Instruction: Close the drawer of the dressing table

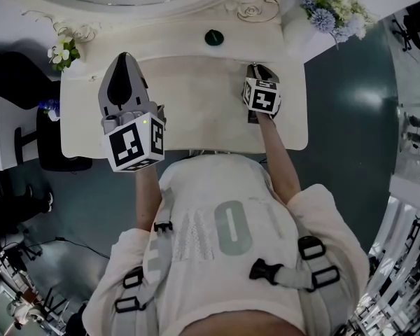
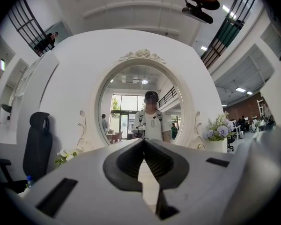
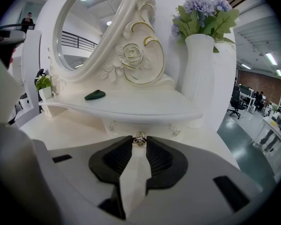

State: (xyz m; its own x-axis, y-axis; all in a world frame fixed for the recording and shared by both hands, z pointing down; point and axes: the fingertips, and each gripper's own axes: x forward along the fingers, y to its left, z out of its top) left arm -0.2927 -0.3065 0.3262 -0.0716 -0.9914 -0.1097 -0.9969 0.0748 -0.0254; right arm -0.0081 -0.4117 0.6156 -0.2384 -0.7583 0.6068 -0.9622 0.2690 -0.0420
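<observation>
**Drawer.** The drawer (image 3: 155, 127) sits directly under the front edge of the raised shelf (image 3: 131, 108) of the dressing table (image 1: 196, 107). Its front panel is a low, wide strip whose long axis runs side to side, parallel to the shelf edge. The front faces outward over the tabletop, toward the person. A small metal knob (image 3: 139, 138) at the centre of the panel points the same way. How far the drawer stands out from the shelf cannot be determined.

**Right gripper.** The right gripper (image 3: 139, 140) reaches forward and down over the right half of the tabletop. It is clenched on the knob: the two dark jaw tips sit one on each side of the knob and touch it. The drawer front lies just beyond the tips.

**Left gripper.** The left gripper (image 2: 143, 141) is held above the left half of the tabletop and points at the round mirror (image 2: 140, 102). Its jaw tips meet with nothing between them. It is well apart from the drawer.
</observation>
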